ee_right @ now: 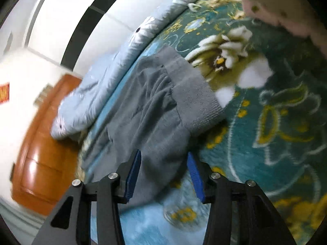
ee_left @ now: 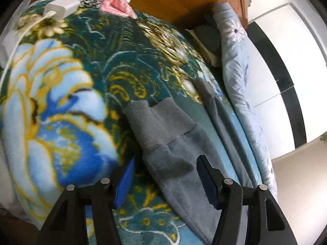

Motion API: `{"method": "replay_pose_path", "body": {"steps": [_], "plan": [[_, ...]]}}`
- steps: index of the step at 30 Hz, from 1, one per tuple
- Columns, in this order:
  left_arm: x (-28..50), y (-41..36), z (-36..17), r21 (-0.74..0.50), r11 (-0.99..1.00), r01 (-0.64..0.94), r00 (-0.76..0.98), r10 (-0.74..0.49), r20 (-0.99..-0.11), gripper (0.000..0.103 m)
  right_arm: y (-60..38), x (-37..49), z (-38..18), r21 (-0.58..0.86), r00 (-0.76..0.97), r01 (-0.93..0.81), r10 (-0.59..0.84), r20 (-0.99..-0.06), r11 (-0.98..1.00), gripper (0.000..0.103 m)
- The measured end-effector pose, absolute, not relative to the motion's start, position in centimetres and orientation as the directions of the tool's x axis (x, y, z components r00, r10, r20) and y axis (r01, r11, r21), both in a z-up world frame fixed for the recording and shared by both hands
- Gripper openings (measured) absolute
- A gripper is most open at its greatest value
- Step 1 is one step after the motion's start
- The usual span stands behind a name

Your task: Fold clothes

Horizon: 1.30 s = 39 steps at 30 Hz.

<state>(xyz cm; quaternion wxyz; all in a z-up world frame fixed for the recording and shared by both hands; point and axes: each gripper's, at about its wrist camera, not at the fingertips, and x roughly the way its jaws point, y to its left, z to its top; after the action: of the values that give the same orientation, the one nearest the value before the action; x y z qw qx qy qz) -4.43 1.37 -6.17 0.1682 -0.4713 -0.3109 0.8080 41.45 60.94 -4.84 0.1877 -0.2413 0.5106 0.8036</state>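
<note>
A grey fleece garment (ee_left: pixel 163 130) with a ribbed cuff lies flat on a teal floral blanket (ee_left: pixel 67 94). My left gripper (ee_left: pixel 165 181) hovers over its lower part, jaws open, blue pads apart with the grey cloth lying between them and no pad pressing on it. In the right wrist view the same grey garment (ee_right: pixel 151 106) shows its ribbed band (ee_right: pixel 196 96) spread on the blanket (ee_right: pixel 276 122). My right gripper (ee_right: pixel 164 175) stands open just above the garment's near edge, the cloth between the pads but not pinched.
A white charger block (ee_left: pixel 61 6) with its cable and a pink cloth (ee_left: pixel 116 0) lie at the blanket's far end. A light blue quilt (ee_left: pixel 241 77) runs along the bed's side by a wooden headboard (ee_right: pixel 38 149) and a white wall.
</note>
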Motion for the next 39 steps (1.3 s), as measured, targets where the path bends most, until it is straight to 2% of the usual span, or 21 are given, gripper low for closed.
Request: {"method": "replay_pose_path", "body": {"steps": [1, 2, 4, 6, 9, 14, 24, 30, 33, 36, 39], "plan": [[-4.4, 1.4, -6.2, -0.663, -0.749, 0.02, -0.5, 0.566, -0.655, 0.048, 61.0, 41.2, -5.1, 0.739, -0.817, -0.546, 0.055, -0.574, -0.394, 0.047], [-4.4, 1.4, -6.2, -0.665, -0.747, 0.018, -0.501, 0.568, -0.653, 0.041, 61.0, 40.9, -5.4, 0.748, -0.821, -0.544, 0.055, -0.568, -0.38, 0.045], [-4.6, 1.2, -6.4, -0.663, -0.748, 0.029, -0.493, 0.566, -0.66, 0.029, 61.1, 40.7, -5.5, 0.762, -0.83, -0.531, 0.05, -0.555, -0.371, 0.015], [-5.1, 1.0, -7.0, -0.682, -0.731, 0.037, -0.478, 0.586, -0.654, 0.019, 61.1, 40.9, -4.7, 0.772, -0.846, -0.504, 0.042, -0.531, -0.388, 0.013], [-5.1, 0.3, -7.5, -0.742, -0.668, 0.052, -0.465, 0.641, -0.61, 0.01, 61.6, 41.8, -2.8, 0.792, -0.879, -0.455, 0.061, -0.474, -0.408, 0.011], [-5.0, -0.4, -5.7, -0.836, -0.547, 0.033, -0.496, 0.717, -0.489, 0.008, 62.5, 42.6, 0.6, 0.822, -0.923, -0.372, 0.078, -0.377, -0.431, 0.009], [-9.4, 2.3, 0.3, -0.907, -0.415, 0.067, -0.538, 0.751, -0.384, 0.007, 62.8, 39.3, 4.8, 0.789, -0.945, -0.317, 0.108, -0.308, -0.527, 0.007], [-12.0, 5.6, 3.5, -0.872, -0.489, -0.005, -0.554, 0.727, -0.405, 0.007, 62.5, 36.7, 5.5, 0.752, -0.944, -0.325, 0.143, -0.298, -0.574, 0.007], [-14.7, 7.4, 4.5, -0.855, -0.519, 0.016, -0.561, 0.703, -0.437, 0.008, 64.3, 35.1, 6.6, 0.737, -0.94, -0.339, 0.183, -0.288, -0.584, 0.007], [-18.5, 10.1, 4.4, -0.806, -0.585, 0.086, -0.559, 0.642, -0.526, 0.008, 67.1, 32.2, 7.6, 0.72, -0.929, -0.37, 0.231, -0.289, -0.587, 0.006], [-22.8, 13.8, 2.9, -0.715, -0.687, 0.127, -0.52, 0.568, -0.638, 0.008, 70.0, 27.4, 7.6, 0.683, -0.902, -0.43, 0.248, -0.354, -0.591, 0.006]]}}
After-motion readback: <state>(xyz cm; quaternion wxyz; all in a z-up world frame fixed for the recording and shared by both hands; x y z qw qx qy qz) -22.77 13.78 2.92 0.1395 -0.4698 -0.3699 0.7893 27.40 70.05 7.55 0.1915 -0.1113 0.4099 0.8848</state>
